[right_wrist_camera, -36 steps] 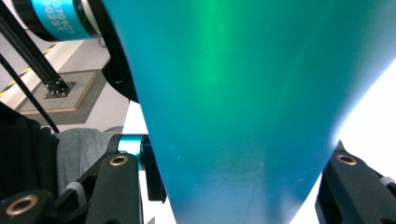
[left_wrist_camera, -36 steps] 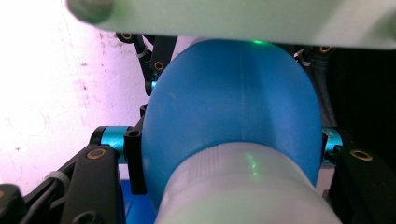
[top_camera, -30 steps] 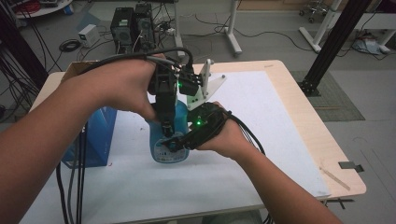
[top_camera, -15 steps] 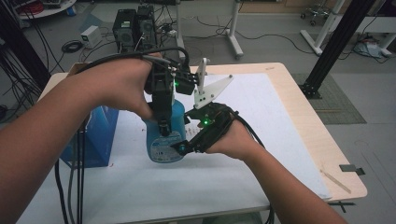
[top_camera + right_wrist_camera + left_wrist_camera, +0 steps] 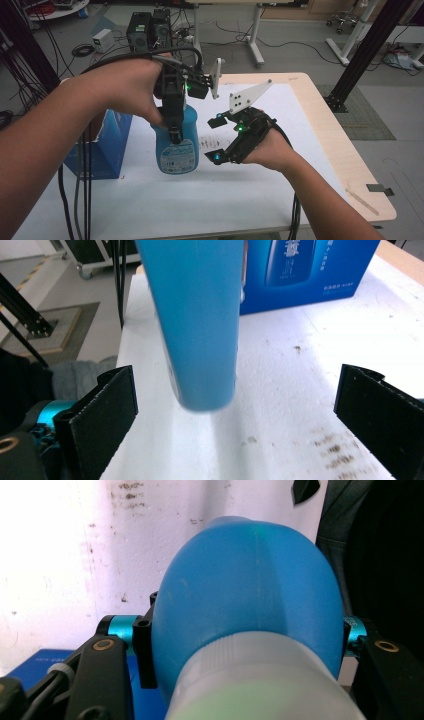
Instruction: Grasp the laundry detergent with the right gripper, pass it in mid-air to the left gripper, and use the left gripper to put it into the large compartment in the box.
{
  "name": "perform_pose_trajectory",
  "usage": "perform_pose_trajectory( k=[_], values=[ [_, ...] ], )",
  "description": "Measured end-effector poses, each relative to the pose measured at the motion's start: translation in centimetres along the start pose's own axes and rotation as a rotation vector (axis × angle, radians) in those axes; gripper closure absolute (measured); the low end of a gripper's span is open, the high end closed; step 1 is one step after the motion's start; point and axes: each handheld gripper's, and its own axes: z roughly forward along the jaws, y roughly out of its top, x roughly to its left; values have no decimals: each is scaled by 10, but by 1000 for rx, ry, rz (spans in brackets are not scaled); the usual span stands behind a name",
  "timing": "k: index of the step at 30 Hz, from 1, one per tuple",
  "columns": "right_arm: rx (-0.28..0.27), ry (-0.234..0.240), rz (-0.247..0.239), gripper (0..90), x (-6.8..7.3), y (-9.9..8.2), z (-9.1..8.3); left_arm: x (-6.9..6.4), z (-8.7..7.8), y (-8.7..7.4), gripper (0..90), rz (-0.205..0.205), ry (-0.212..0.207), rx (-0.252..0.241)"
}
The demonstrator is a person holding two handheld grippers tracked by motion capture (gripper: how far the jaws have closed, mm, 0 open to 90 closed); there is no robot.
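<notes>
Right gripper [image 5: 216, 140] has let go of the blue bottle [image 5: 177, 145], jaws now wide; left gripper [image 5: 172, 131] stays clamped on it, blue box [image 5: 102, 145] just behind.

A tall blue plastic bottle [image 5: 177, 145] with a pale printed label on its lower front and a whitish ribbed cap [image 5: 260, 680] hangs upright above the white tabletop [image 5: 280, 190], its base clear of the surface. It is clamped near the neck, below the cap. Its smooth rounded body is translucent blue, and it hangs just beside a blue cardboard box [image 5: 102, 150].
</notes>
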Motion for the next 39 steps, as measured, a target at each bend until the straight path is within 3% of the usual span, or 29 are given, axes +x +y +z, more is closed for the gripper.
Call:
perform_pose_trajectory(
  k=[9,12,15,16,19,20,21,22,26,31,32,33,34,35,36,37,38,39],
  values=[
    [83,-41,-36,7,-1,6,-17,1,-12,-8,388,-37,-2,-1],
    [135,-62,-65,5,-4,14,-29,4,-23,-18,388,-69,-1,-12],
    [221,-77,-97,4,-7,21,-36,7,-34,-27,388,-107,-2,-21],
    [221,-77,-97,4,-7,21,-36,7,-34,-27,388,-107,-2,-21],
    [318,-76,-131,4,-8,31,-42,10,-47,-38,388,-158,-1,-32],
    [363,-73,-149,5,-9,36,-45,13,-56,-46,388,-206,0,-39],
    [363,-73,-149,5,-9,36,-45,13,-56,-46,387,-206,0,-39],
    [403,-72,-164,4,-10,42,-50,14,-60,-50,387,-231,1,-42],
    [447,-71,-181,5,-11,51,-57,24,-78,-71,387,-377,9,-56],
    [494,-63,-193,5,-11,57,-64,35,-97,-98,387,-519,24,-72],
    [500,-63,-193,5,-11,58,-66,35,-97,-98,386,-519,24,-72],
    [509,-57,-191,5,-11,58,-67,40,-102,-110,386,-576,33,-75],
    [509,-57,-191,5,-11,58,-67,40,-102,-110,386,-576,33,-75],
    [528,-55,-190,5,-12,58,-69,42,-104,-116,387,-609,34,-76],
    [538,-49,-186,5,-12,58,-70,47,-105,-128,386,-683,41,-83],
    [538,-49,-186,5,-12,58,-70,47,-105,-128,386,-683,41,-83],
    [558,-49,-186,5,-12,57,-72,52,-106,-141,386,-748,48,-82],
    [564,-50,-185,5,-13,56,-73,54,-106,-147,386,-783,48,-78]
  ],
)
